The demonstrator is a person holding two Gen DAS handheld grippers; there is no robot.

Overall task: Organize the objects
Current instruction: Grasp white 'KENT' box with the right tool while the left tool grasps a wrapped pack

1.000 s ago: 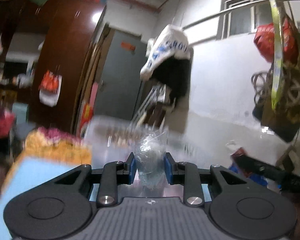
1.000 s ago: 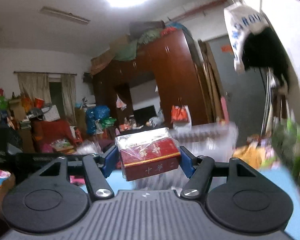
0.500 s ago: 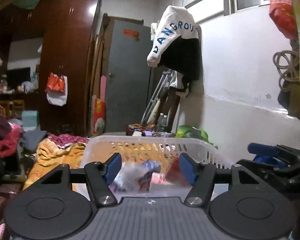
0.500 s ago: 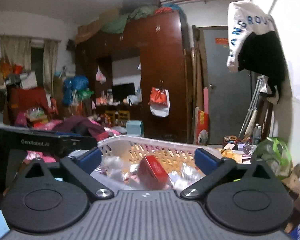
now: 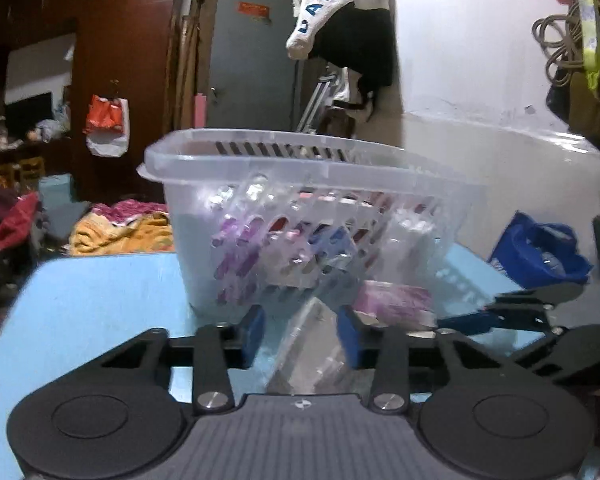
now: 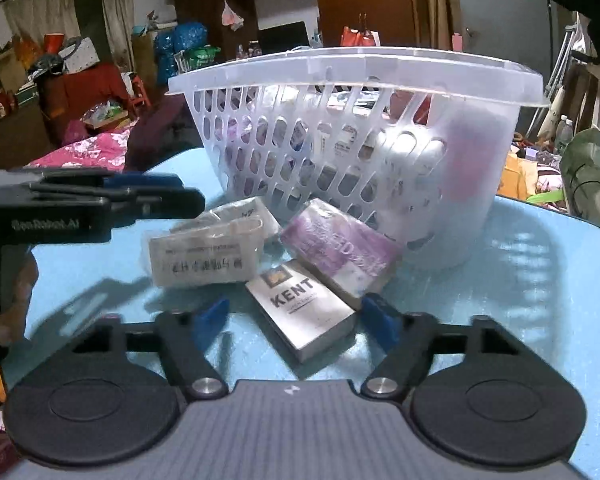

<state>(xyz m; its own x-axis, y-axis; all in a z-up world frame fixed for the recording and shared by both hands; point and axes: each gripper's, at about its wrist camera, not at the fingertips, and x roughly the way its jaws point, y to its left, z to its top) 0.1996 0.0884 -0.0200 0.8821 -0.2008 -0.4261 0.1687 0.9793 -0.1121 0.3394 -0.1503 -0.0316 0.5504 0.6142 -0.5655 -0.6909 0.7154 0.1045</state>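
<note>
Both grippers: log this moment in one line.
left gripper: open, around clear packet | right gripper: open, around Kent pack | basket: filled, on table

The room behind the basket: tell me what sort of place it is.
Most likely a cluttered lived-in home, a bedroom or storeroom. A dark wooden wardrobe stands at the back, curtains cover a window, and clothes hang on the wall, with bags and bedding heaped about.

Dark wooden wardrobe, grey door — white wall.
</note>
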